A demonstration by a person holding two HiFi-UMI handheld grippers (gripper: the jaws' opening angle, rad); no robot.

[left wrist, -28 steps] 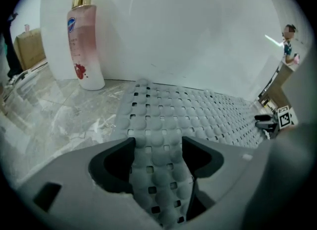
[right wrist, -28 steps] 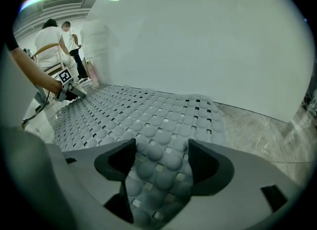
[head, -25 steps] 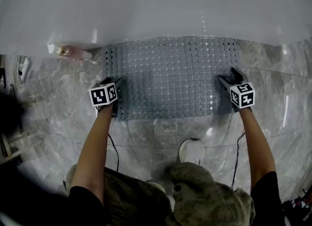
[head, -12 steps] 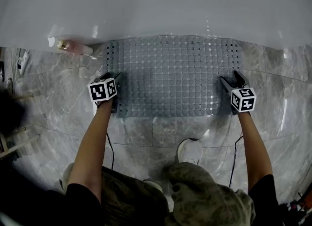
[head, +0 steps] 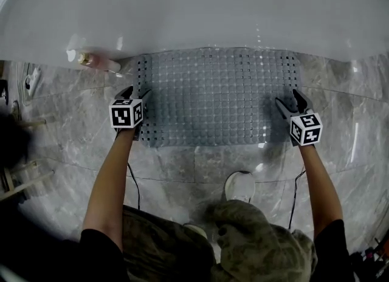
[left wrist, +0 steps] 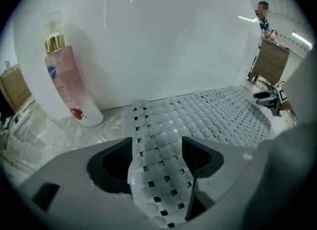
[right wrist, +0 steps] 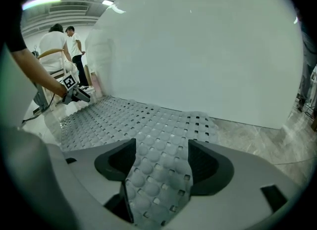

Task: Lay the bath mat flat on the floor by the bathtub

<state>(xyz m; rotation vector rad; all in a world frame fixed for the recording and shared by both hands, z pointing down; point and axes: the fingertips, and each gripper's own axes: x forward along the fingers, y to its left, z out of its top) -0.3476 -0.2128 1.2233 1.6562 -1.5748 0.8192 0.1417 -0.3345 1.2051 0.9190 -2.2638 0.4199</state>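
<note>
The grey perforated bath mat (head: pixel 219 95) lies spread on the grey marble floor (head: pixel 182 165), its far long edge right against the base of the white bathtub (head: pixel 194 13). From the head view its bumpy, hole-dotted surface looks flat across nearly its whole area.

The left gripper (head: pixel 135 91) sits at the mat's left short edge. In the left gripper view a narrow strip of the mat curls up off the floor and runs between the two dark jaws, which press on it from either side. The right gripper (head: pixel 288 98) sits at the opposite short edge. The right gripper view shows the same thing there: a raised tongue of mat is clamped between its jaws, and the rest of the mat stretches away flat toward the other gripper.

A pink pump bottle (head: pixel 97 62) with a gold collar stands on the floor against the tub. It is just beyond the mat's far left corner and apart from the mat.

The person crouches at the mat's near long edge with both bare forearms reaching forward. One light-coloured shoe (head: pixel 239 186) rests on the tiles near that edge, not touching the mat.
</note>
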